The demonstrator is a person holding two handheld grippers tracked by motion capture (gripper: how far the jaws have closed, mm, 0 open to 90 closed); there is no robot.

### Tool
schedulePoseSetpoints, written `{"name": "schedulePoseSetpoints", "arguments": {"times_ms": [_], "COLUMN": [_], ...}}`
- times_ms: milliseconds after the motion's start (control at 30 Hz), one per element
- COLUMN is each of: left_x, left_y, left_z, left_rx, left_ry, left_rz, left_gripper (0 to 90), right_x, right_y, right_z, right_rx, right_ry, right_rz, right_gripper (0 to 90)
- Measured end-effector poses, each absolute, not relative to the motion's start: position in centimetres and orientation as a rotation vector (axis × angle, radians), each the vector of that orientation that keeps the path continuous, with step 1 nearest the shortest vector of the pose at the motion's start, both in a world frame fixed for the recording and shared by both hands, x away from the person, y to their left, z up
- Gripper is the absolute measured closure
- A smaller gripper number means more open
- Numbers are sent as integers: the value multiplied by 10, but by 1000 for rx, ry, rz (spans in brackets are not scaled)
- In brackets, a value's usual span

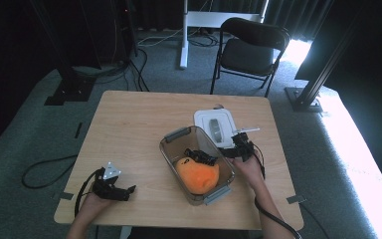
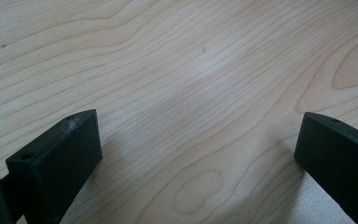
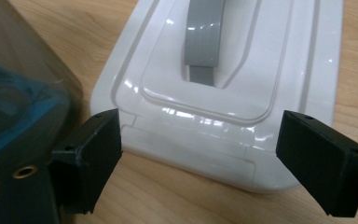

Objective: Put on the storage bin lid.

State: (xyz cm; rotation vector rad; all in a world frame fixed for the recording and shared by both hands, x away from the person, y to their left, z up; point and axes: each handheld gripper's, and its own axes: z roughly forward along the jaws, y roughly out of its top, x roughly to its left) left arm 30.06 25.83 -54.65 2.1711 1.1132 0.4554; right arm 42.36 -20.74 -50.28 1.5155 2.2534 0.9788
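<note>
A clear plastic bin with grey end handles stands right of the table's middle. Inside it lie an orange soft object and a black tangled item. A white lid with a grey handle lies flat just beyond the bin. My right gripper is open at the lid's near right corner. In the right gripper view the lid lies just ahead of the spread jaws of my right gripper, with the bin's wall at the left. My left gripper rests open near the front left; in its own view my left gripper has bare wood between its jaws.
The wooden table has free room across its left half and back. A black folding chair stands beyond the far edge. Cables lie on the grey carpet at the left.
</note>
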Motion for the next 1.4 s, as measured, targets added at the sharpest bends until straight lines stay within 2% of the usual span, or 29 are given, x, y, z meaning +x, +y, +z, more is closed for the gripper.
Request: {"name": "schedulePoseSetpoints", "arguments": {"times_ms": [900,1400], "left_x": [301,301], "left_y": [258,259], "left_z": [-547,-547], "left_rx": [2171,2172], "left_ry": [1112,1110], "left_rz": [455,454], "left_gripper": [9,10], "right_x": [451,467], "right_y": [-186,-176], "right_z": [-511,-520], "right_rx": [1481,1474], "right_ry": [2189,2173], "right_rz": [918,895], "right_gripper": [153,197]}}
